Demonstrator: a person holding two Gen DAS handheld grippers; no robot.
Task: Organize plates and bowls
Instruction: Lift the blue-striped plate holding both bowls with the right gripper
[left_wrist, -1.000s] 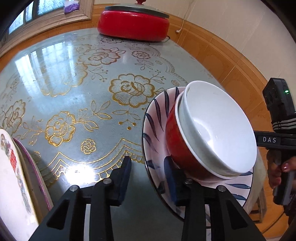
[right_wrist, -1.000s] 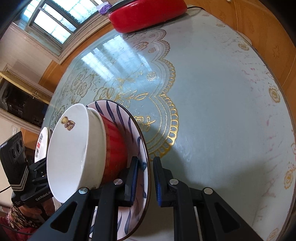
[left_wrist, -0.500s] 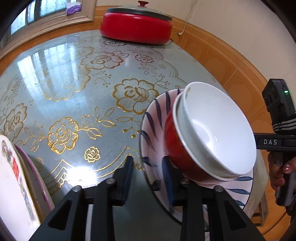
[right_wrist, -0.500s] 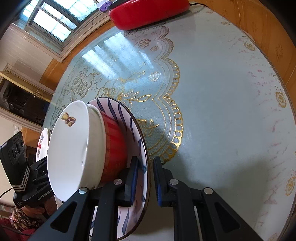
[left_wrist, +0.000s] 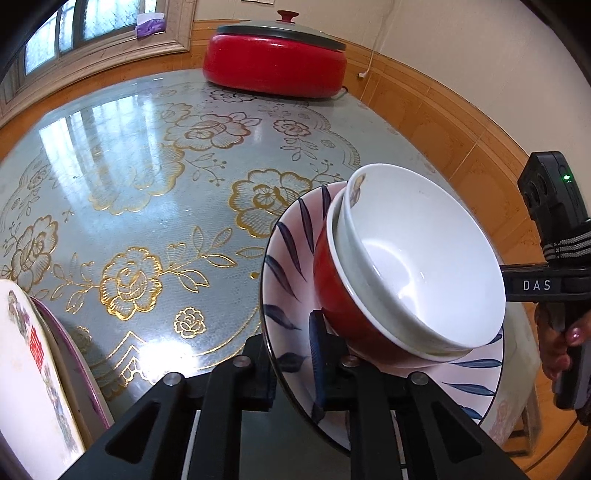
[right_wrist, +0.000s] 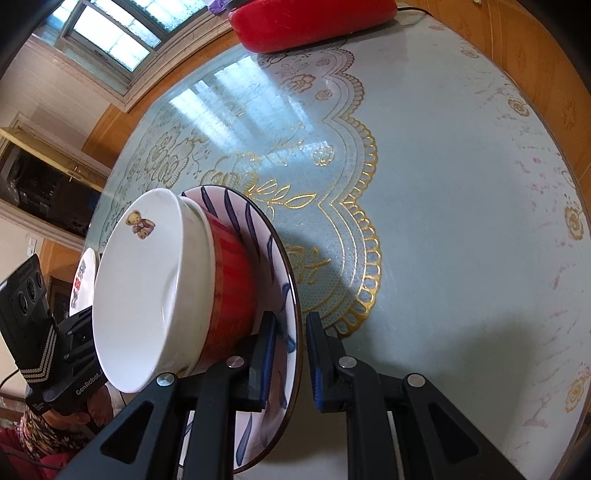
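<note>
Here both the left gripper (left_wrist: 293, 356) and right gripper (right_wrist: 290, 363) clamp the plate (left_wrist: 291, 254), its lower rim hidden

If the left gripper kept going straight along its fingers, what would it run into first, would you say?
The left gripper is closing on the plate rim, already between its fingers. Pushed on, it would likely first meet the red bowl just ahead of its right finger; depth there is hard to judge.

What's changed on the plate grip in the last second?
The left gripper jaws are closing on the near rim of the striped plate, earlier they stood wide. The right gripper stays clamped on the opposite rim; red bowl and white bowl unmoved.
</note>
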